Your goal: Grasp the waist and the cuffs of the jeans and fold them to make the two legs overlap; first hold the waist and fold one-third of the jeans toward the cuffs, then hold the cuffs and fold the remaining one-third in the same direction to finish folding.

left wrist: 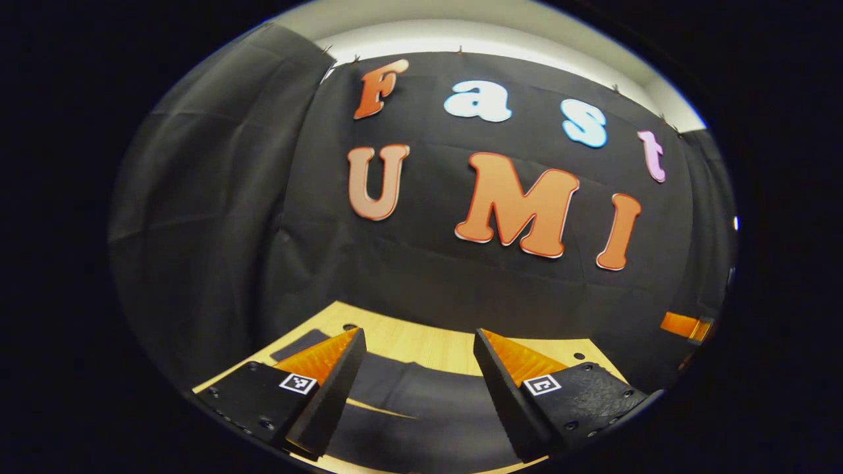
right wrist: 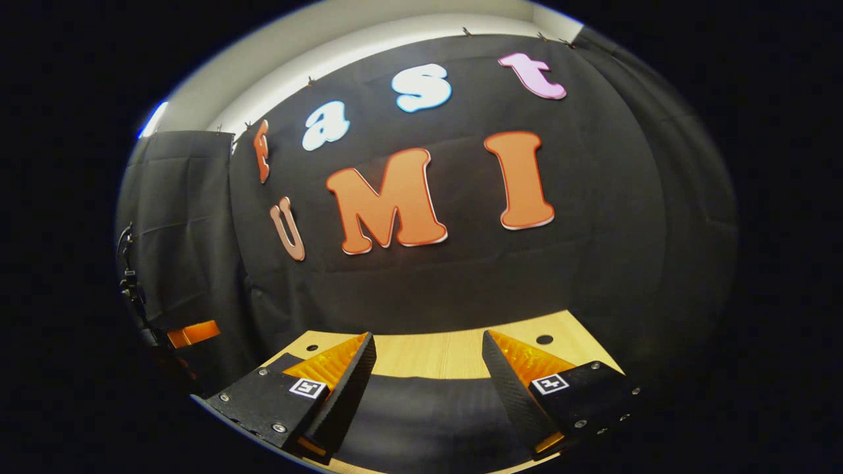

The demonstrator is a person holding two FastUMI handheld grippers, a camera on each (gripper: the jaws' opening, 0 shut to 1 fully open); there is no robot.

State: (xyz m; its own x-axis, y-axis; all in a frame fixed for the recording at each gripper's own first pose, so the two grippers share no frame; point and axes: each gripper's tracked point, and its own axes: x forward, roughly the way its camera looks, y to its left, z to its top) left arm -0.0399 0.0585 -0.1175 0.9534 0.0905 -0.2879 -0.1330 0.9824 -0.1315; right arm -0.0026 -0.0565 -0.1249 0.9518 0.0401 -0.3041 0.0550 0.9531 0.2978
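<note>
Both grippers' fingers spread, left gripper [left wrist: 418, 349], right gripper [right wrist: 428, 349], above dark jeans [right wrist: 421, 408], wooden table [right wrist: 428, 352]

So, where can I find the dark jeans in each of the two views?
Left gripper view: jeans lie low in the middle, on the wooden table, between the open jaws.
Right gripper view: jeans low in the middle, likewise between open jaws.
Shared landmark: the black cloth wall.

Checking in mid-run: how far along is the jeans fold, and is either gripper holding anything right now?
Done: nothing I can confirm; the dark jeans lie on the wooden table, and their fold state is cut off from view. In hand: nothing. The left gripper and right gripper are both open, raised above the cloth, fingers apart. Left: likely every grasp and fold, starting with waist and cuffs.
</note>
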